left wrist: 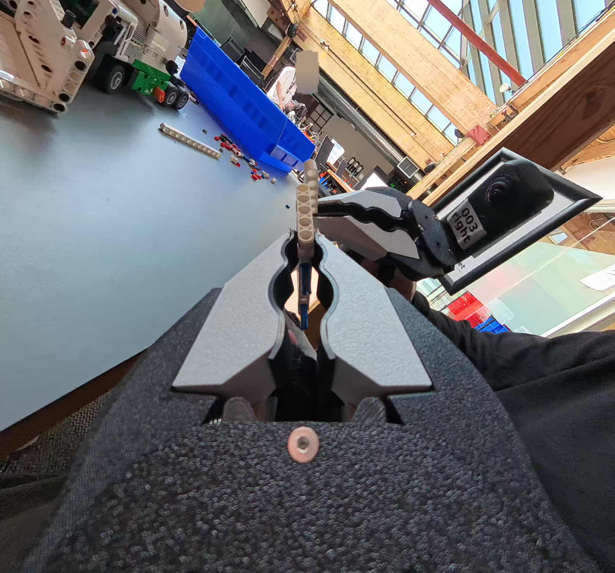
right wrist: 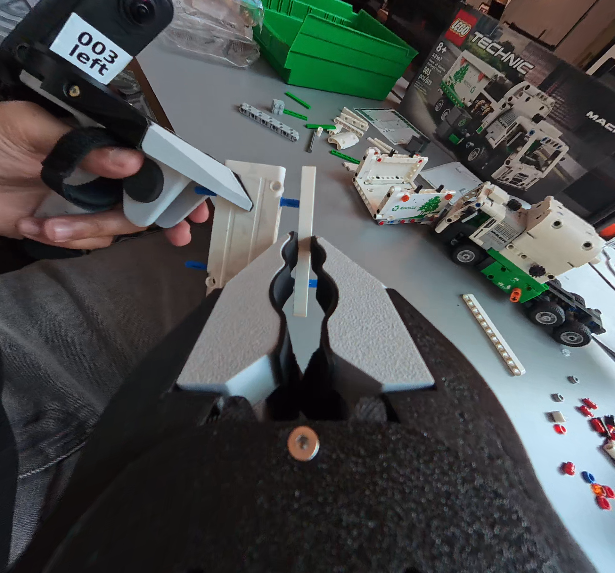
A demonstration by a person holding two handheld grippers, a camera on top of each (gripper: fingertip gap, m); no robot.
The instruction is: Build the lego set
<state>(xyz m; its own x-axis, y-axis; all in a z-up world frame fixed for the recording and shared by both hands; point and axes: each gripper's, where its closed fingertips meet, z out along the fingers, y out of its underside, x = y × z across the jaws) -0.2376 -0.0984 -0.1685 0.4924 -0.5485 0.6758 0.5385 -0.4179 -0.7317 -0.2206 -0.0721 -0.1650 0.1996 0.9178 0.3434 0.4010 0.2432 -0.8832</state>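
Right gripper (right wrist: pixel 302 240) clamped on white beam (right wrist: pixel 307 204); left gripper (right wrist: pixel 248 205) clamped on white panel (right wrist: pixel 246 224). Align blue pins (right wrist: pixel 289 202) between them with beam holes; press squarely.

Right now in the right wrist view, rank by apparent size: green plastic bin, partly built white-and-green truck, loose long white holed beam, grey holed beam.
1. green plastic bin and partly built white-and-green truck: look alike, unranked.
2. loose long white holed beam, nearer the camera, so unsure.
3. grey holed beam.
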